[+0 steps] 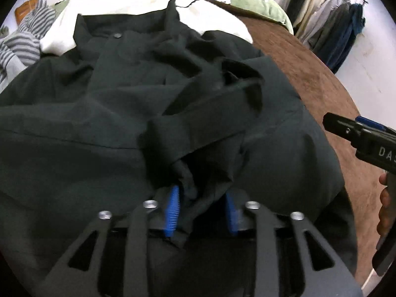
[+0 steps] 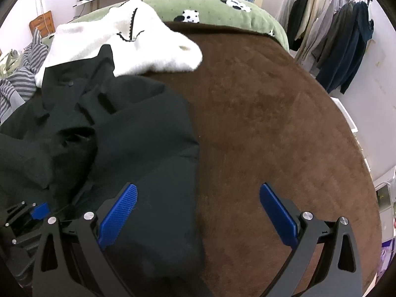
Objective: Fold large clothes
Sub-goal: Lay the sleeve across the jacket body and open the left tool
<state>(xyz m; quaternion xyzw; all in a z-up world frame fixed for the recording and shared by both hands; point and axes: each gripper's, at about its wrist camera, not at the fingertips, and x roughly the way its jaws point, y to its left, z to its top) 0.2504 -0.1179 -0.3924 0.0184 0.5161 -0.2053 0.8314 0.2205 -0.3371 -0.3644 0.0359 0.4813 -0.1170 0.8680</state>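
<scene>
I find the black coat (image 1: 123, 104) bunched between my half-open left gripper (image 1: 201, 208), with my wide, empty right gripper (image 2: 198, 205) straddling its right edge.

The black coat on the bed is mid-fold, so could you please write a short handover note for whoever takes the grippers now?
Left gripper: jaws part open, a bunch of the black coat between the pads, not clamped.
Right gripper: open, empty, over the coat's right edge and the brown blanket.
The coat lies rumpled, one flap thrown across its middle. White fleece garment and striped garment lie behind it.
Done: a first rough fold at most.
Left: smooth it, finish folding.
</scene>
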